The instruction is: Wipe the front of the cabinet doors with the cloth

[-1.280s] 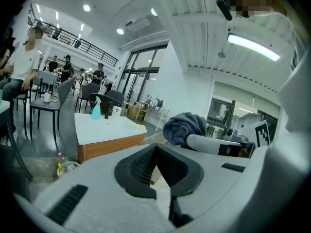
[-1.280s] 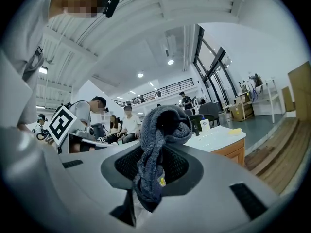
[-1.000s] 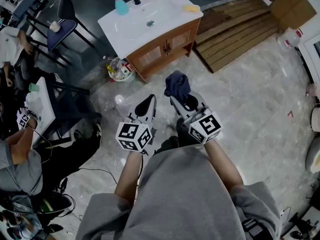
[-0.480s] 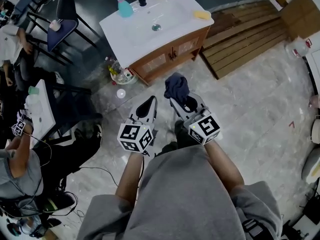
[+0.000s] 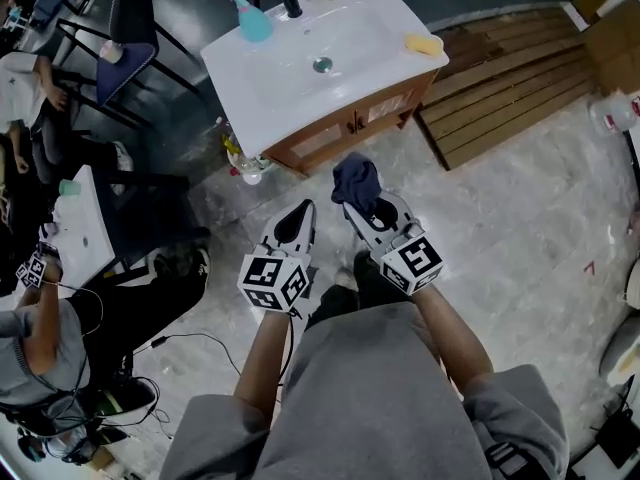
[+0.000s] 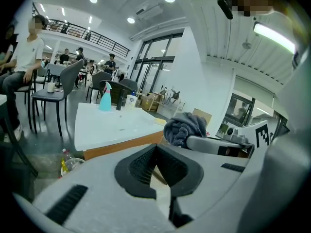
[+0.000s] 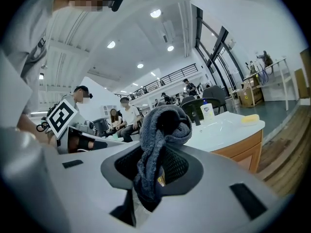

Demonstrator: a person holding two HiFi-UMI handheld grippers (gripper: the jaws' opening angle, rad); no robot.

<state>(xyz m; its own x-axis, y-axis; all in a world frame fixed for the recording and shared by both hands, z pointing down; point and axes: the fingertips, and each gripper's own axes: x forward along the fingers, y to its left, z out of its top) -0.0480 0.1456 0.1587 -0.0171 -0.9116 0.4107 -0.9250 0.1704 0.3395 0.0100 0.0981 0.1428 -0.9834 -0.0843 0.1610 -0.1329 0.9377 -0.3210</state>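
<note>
- The right tool (image 5: pixel 365 206) pinches a dark blue-grey terry cloth (image 5: pixel 355 180). The right gripper view shows the fabric wedged between the black pads and bunched up above them.
- The left tool (image 5: pixel 296 218) has its jaws pressed together, with nothing between them.
- The brown wooden cabinet doors (image 5: pixel 352 126) sit under a white washbasin surface (image 5: pixel 290 63), well ahead of both tools. The cloth touches no part of the cabinet.
- The step in hand looks like the approach: the cloth is gripped and wiping has not begun.
- The next move probably calls for stepping closer and lowering the right tool beneath the overhanging surface. The bunched cloth can then press flat against a door front.
</note>
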